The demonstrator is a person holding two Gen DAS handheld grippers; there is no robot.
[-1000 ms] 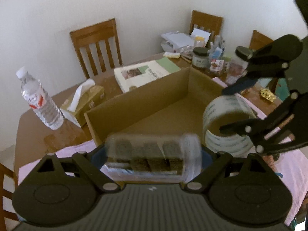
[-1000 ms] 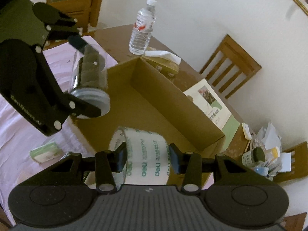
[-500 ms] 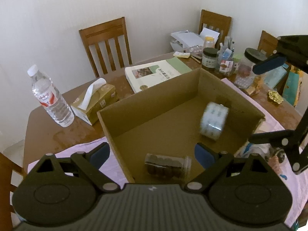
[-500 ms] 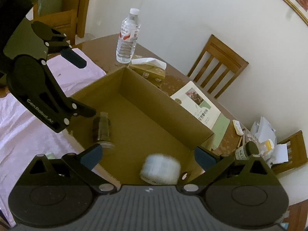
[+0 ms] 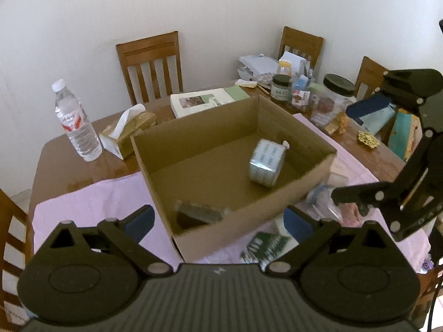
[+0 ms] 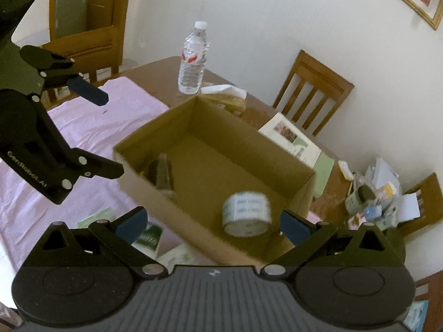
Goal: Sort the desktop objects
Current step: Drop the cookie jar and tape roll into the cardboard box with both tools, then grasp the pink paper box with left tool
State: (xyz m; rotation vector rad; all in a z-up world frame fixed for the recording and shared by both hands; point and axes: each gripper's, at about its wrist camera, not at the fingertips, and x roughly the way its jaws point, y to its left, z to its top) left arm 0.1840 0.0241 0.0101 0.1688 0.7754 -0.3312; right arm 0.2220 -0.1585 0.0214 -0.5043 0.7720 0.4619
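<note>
**Both grippers spread above the cardboard box; tape roll and jar inside**

The cardboard box [image 5: 290, 191] is taken as the landmark. It stands open-topped on a pink cloth [image 5: 91, 199] that is spread over a wooden table [image 5: 55, 160].

Two task items are found inside the box. The tape roll [image 5: 266, 163] is seen on the box floor, tilted on its edge near the right-hand wall in the left wrist view. The clear jar [image 5: 199, 213], blurred, is seen lying on its side against the near wall of the box.

The left gripper [image 5: 218, 221] is held above and in front of the near wall of the box. Its jaws are opening, and nothing is held between them; the jar lies beyond and below them, inside the box, apart from the pads.

The right gripper [image 6: 211, 222] is held over the near corner of the box. Its jaws are spread to full width with nothing gripped. The tape roll [image 6: 246, 213] is seen between the two fingers in this view, but it rests on the box floor, clear of both pads.

Outside the box, a water bottle [image 5: 76, 127] stands upright and a tissue box [image 5: 130, 130] lies beside the far-left corner. A book [image 5: 205, 101] lies behind the far wall. Small packets [image 5: 265, 246] lie on the cloth just beside the near-right corner of the box.
</note>
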